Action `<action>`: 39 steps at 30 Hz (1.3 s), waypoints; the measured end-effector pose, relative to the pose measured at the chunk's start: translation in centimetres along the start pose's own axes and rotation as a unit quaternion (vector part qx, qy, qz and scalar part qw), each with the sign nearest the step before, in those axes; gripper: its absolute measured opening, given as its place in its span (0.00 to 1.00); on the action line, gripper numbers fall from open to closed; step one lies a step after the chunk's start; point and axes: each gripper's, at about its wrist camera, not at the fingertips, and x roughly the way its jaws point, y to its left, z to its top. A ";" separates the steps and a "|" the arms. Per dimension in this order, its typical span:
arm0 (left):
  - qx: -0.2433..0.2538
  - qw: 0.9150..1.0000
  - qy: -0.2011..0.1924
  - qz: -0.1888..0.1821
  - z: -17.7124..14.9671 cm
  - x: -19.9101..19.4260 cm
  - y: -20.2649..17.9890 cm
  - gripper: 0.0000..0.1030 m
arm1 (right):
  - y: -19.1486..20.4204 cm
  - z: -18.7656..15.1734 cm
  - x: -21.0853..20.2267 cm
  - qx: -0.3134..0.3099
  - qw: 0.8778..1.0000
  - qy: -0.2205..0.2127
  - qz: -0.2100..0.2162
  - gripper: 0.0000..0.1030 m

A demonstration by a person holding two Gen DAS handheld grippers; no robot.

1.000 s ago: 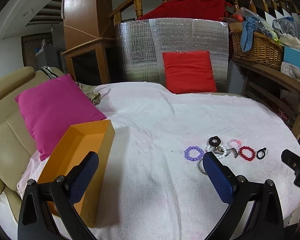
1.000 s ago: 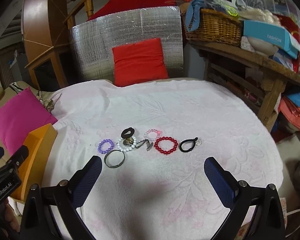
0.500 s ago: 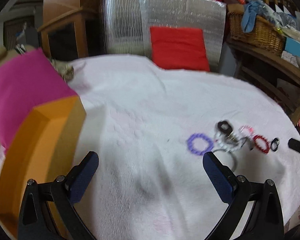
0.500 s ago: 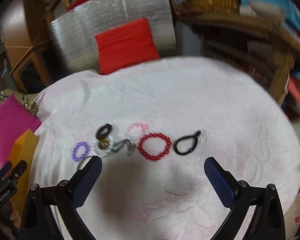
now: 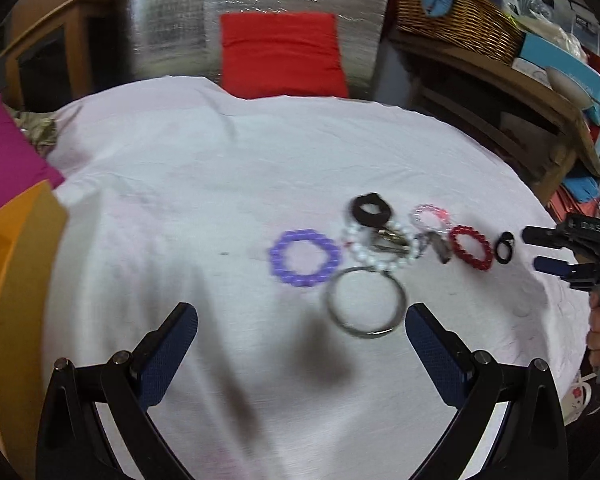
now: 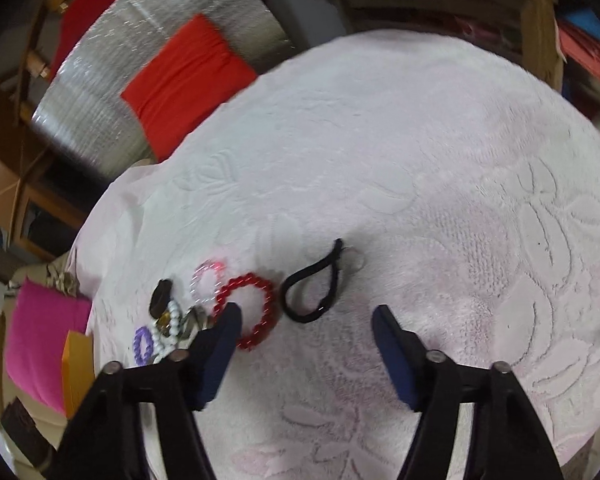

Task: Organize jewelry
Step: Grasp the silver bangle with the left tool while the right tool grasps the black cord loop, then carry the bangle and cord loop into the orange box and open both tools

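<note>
Both grippers have moved in over the white cloth (image 5: pixel 220 168) | left gripper (image 5: pixel 300 344) apart, empty, near metal ring (image 5: pixel 366 302) | right gripper (image 6: pixel 306 334) apart, empty, near black loop (image 6: pixel 314 286) | jewelry clustered center-right, orange box (image 5: pixel 16 300) far left | pickup likely next.

Left gripper (image 5: pixel 300 332) moved forward and rightward toward jewelry cluster; silver bangle (image 5: pixel 366 302) now just ahead of right jaw, purple bead bracelet (image 5: pixel 304 258) nearer centre. Orange box (image 5: pixel 16 300) slid to left edge. Right gripper (image 6: pixel 306 320) dropped closer and tilted; black hair tie (image 6: pixel 314 284) now just beyond jaws, red bead bracelet (image 6: pixel 252 314) at left jaw tip.
</note>
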 end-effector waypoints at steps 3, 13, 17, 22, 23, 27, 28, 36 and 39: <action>-0.011 1.000 0.020 -0.016 0.1 1.5 -0.8 1.00 | -0.5 0.7 0.8 0.022 1.000 0.001 -0.001 0.57; -0.036 0.996 0.059 -0.049 0.0 5.0 -2.3 0.86 | 0.5 1.9 3.8 0.021 0.999 -0.002 -0.049 0.34; -0.026 0.997 0.052 -0.043 -0.2 5.4 -2.5 0.69 | 0.8 1.8 4.0 0.012 0.998 -0.010 -0.068 0.13; -0.019 0.997 0.048 -0.050 -0.4 4.9 -2.4 0.59 | 1.6 1.7 2.0 0.000 0.997 -0.054 -0.050 0.11; -0.020 0.997 0.048 -0.050 -0.5 4.6 -2.3 0.59 | 1.8 1.7 1.6 -0.001 0.997 -0.061 -0.043 0.11; -0.018 0.998 0.037 -0.043 -0.6 3.2 -1.8 0.59 | 2.6 1.3 0.2 -0.008 0.997 -0.079 -0.005 0.11; -0.020 0.998 0.031 -0.043 -0.6 2.7 -1.6 0.59 | 3.0 1.1 -0.1 -0.013 0.996 -0.084 0.002 0.11; -0.053 0.998 -0.014 -0.031 -0.3 -1.8 0.6 0.59 | 7.6 -1.2 -0.8 -0.054 0.992 -0.082 0.083 0.11; -0.066 0.997 -0.029 -0.014 -0.5 -3.5 1.7 0.59 | 10.0 -2.6 -0.7 -0.076 0.989 -0.073 0.106 0.11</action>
